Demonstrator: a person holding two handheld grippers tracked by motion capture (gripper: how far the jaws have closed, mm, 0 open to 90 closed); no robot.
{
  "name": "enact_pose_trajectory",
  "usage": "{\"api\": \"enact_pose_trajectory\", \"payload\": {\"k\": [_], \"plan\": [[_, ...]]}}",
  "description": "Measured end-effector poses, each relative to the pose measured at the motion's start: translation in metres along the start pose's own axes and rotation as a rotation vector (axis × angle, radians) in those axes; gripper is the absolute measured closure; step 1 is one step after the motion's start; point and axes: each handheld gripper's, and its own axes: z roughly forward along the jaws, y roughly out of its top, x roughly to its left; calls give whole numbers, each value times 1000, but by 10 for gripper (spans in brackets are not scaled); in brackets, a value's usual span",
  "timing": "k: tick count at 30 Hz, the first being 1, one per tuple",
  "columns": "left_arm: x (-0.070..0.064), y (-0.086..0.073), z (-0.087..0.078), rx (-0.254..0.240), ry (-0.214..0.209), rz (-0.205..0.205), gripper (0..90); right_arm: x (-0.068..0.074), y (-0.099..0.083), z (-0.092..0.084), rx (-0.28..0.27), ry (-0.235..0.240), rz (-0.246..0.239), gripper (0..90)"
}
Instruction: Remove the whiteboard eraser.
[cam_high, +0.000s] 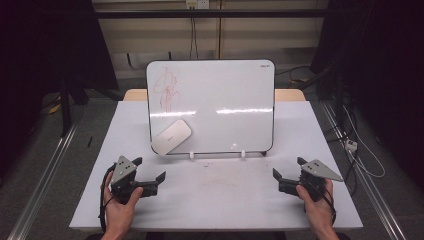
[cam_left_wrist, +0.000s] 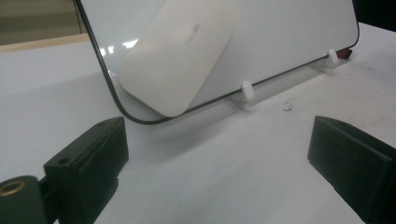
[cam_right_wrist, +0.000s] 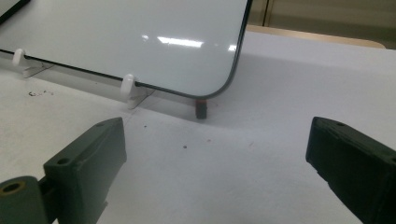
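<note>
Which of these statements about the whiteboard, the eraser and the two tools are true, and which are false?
1. The whiteboard stands propped up on the table. True.
2. The red scribble is on the board's right half. False: it is on the upper left.
3. The eraser sits on the board's lower left corner. True.
4. The left tool is shut on the eraser. False: its jaws stand open and empty.
5. The right tool is open. True.
</note>
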Motion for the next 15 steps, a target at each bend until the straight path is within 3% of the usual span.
{"api": "enact_pose_trajectory", "payload": {"k": [10, 13, 15], "plan": [[1, 4, 3, 15, -23, -10, 42, -1, -1, 0, 7, 6, 8, 47], [2, 6, 6, 54, -46, -3, 55, -2, 0, 0, 10, 10, 10, 46], [4, 8, 5, 52, -39, 6, 56, -1, -1, 1, 15, 22, 10, 45]]}}
